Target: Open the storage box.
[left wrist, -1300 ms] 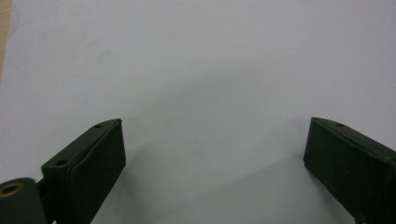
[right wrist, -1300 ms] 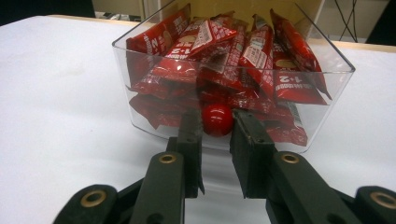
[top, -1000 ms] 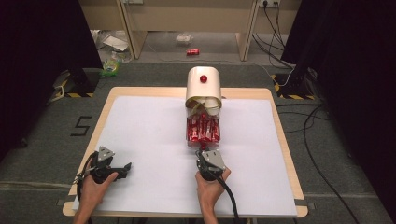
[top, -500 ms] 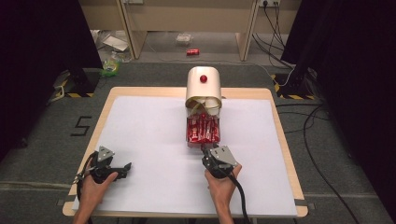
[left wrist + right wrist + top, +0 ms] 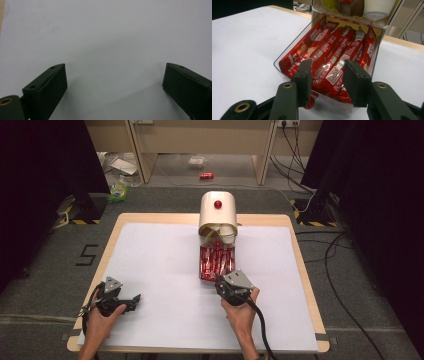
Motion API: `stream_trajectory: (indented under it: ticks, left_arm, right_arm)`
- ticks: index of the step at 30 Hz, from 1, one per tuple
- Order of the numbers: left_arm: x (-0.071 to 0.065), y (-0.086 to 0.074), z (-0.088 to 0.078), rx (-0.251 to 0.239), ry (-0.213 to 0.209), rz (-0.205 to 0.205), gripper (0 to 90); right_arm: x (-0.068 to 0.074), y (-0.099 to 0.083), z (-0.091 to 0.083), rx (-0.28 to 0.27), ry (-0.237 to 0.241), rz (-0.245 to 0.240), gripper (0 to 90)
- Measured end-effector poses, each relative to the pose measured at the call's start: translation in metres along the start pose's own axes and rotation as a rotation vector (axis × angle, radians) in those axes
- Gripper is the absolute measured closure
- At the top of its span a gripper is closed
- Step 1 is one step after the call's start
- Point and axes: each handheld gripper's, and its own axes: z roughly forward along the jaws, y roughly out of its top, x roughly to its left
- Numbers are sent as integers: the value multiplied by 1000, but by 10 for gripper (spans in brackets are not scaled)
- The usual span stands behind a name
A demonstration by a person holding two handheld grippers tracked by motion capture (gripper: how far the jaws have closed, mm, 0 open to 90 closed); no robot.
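While left gripper point(image 5: 131, 298) rests flat, right gripper point(image 5: 325, 72) hovers before drawer point(image 5: 294, 53), jaws just parted.

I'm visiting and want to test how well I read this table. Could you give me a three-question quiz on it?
1. True or false: the clear drawer is pulled out.
2. What fills it? A) red packets B) spoons C) pencils
3. Which gripper is nearer the drawer?

Key:
1. True; it juts from the cream cabinet.
2. A, red packets.
3. The right gripper, jaws just opened, nothing between them; the left gripper rests apart.
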Motion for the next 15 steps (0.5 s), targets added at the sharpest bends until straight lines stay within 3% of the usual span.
stream_trajectory:
  ticks: [7, 15]
  left_arm:
    - [0, 0, 0, 1, -2, -2, 49]
    - [0, 0, 0, 2, -2, -4, 46]
  right_arm:
    - [-3, 2, 3, 2, 9, 30, 580]
    - [-5, 8, 7, 4, 10, 32, 570]
